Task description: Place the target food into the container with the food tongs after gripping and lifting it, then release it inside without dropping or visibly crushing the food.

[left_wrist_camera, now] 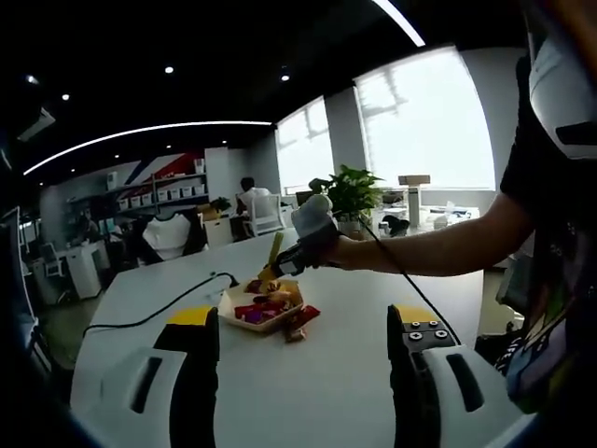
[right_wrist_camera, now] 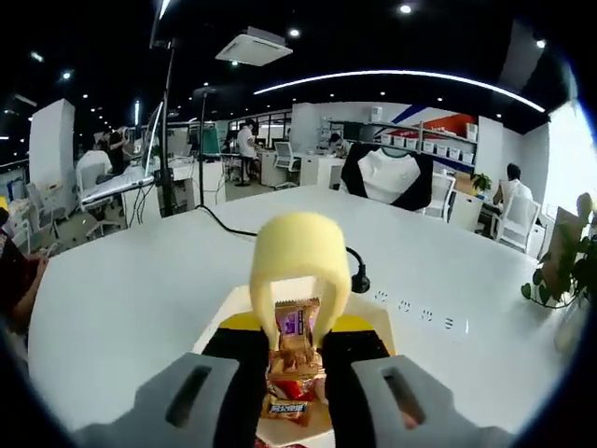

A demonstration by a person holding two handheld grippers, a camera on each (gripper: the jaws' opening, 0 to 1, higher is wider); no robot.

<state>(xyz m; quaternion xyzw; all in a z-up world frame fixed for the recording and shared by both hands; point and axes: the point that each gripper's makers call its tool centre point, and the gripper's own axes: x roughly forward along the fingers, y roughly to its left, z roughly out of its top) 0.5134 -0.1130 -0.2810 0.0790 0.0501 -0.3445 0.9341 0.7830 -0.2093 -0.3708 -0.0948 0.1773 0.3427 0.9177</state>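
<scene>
Snack held in tongs above the container; release pending.

The left gripper [left_wrist_camera: 303,373] was seen with jaws released, empty. At its 12 o'clock, the right gripper [left_wrist_camera: 297,257] clenched yellow tongs [right_wrist_camera: 300,271] grasping a wrapped snack [right_wrist_camera: 296,359] over the container [left_wrist_camera: 261,310]. Lowering and gentle opening were judged next; a cable [left_wrist_camera: 159,313] lay at 10 o'clock.

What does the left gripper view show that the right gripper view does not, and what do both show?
The left gripper view alone shows the left tool open over the white table, the person's arm and a potted plant.

The right gripper view alone shows, close up, a wrapped snack between the tips of the yellow tongs.

Both show the right tool holding the tongs above the container, and the black cable.
</scene>
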